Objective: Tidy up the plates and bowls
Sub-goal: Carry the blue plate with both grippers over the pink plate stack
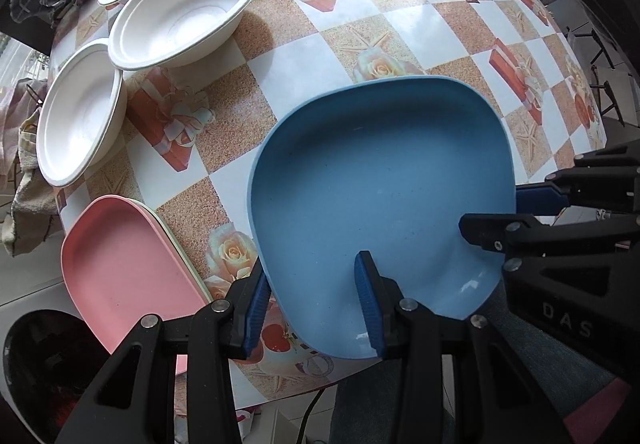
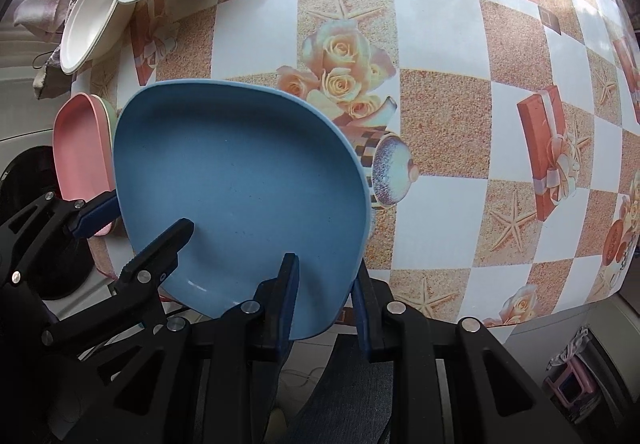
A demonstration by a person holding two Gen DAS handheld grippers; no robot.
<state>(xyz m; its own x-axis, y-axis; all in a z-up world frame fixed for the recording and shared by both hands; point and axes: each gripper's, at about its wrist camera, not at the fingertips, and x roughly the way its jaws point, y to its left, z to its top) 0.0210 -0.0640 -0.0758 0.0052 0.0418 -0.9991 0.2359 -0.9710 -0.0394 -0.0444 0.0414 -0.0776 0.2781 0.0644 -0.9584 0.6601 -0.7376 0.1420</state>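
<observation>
1. Blue plate [image 1: 380, 196] overhangs the worktop [image 1: 320, 44] near edge, pink plate [image 1: 124, 264] just to its left. If one grip slips it may tip off.
2. Your left gripper [image 1: 312, 308]: jaws spread, straddling the plate's near-left rim, pads look short of clamping.
3. Your right gripper [image 2: 324, 300]: jaws narrower, bracketing the near-right rim; can't tell if pinching.

Left claw [image 1: 312, 296] jaws spread wide, right claw [image 2: 326, 294] jaws narrowly parted, the two side by side, nearly touching
</observation>
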